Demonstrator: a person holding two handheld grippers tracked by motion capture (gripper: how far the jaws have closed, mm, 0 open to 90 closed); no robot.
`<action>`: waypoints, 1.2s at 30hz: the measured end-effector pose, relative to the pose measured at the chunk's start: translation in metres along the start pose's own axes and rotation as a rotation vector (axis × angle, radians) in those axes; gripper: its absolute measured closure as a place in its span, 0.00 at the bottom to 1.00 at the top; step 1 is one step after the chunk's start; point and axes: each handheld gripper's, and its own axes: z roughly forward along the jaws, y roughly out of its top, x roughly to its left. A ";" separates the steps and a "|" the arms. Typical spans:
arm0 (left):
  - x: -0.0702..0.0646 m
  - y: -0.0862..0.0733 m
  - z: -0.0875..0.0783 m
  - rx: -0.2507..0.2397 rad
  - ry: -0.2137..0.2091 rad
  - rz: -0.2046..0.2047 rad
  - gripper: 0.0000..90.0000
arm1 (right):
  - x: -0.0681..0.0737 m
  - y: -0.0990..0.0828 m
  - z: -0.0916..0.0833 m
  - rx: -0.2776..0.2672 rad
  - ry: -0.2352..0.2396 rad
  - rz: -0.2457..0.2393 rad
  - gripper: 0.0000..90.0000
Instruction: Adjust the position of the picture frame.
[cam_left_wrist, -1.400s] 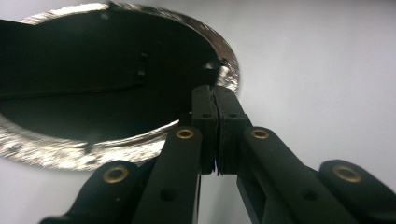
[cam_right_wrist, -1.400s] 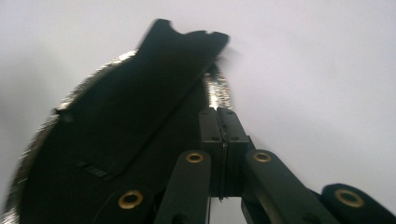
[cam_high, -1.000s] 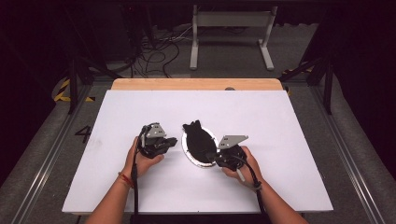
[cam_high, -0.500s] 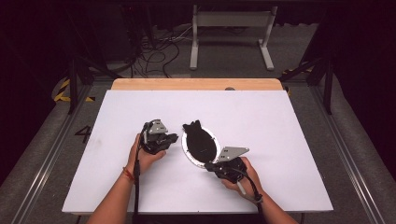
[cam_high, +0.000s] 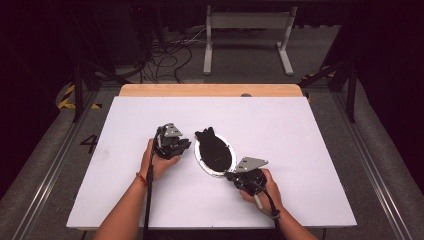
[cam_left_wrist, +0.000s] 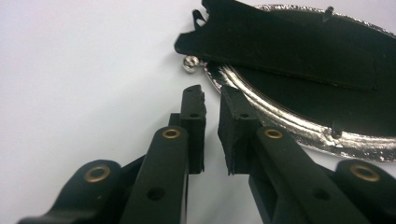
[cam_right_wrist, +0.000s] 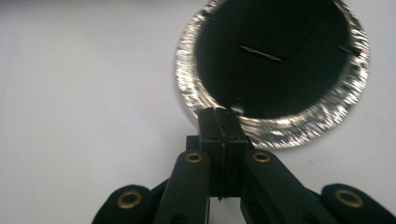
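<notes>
In the centre of the high view, a silver-rimmed oval frame (cam_high: 214, 156) with a black backing is lying face down on the white table (cam_high: 310, 135). The right gripper (cam_high: 233, 175) is sitting lower in the frame than a second ago, its claw pressed together on the frame's near rim. The left gripper (cam_high: 184, 145) is resting just left of the frame; its claw has just been opening and is now standing slightly apart with nothing between. That suggests it is letting go, leaving the right hand steadying the frame.

The left gripper view is showing what the overhead cannot: the black stand flap (cam_left_wrist: 280, 46) lifted off the backing, and a small metal ball (cam_left_wrist: 190, 63) beside the rim. The right gripper view is showing the pads (cam_right_wrist: 219, 126) pinching the silver edge (cam_right_wrist: 280, 128).
</notes>
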 end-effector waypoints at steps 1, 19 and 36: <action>0.001 0.001 0.000 -0.002 0.009 0.015 0.89 | -0.005 -0.001 -0.002 -0.002 -0.015 0.025 1.00; 0.015 0.045 0.031 -0.037 0.016 0.003 0.89 | -0.017 -0.005 -0.007 -0.007 -0.006 0.078 1.00; 0.014 0.059 0.056 0.087 0.010 0.055 1.00 | 0.002 -0.004 -0.005 -0.013 0.032 0.025 1.00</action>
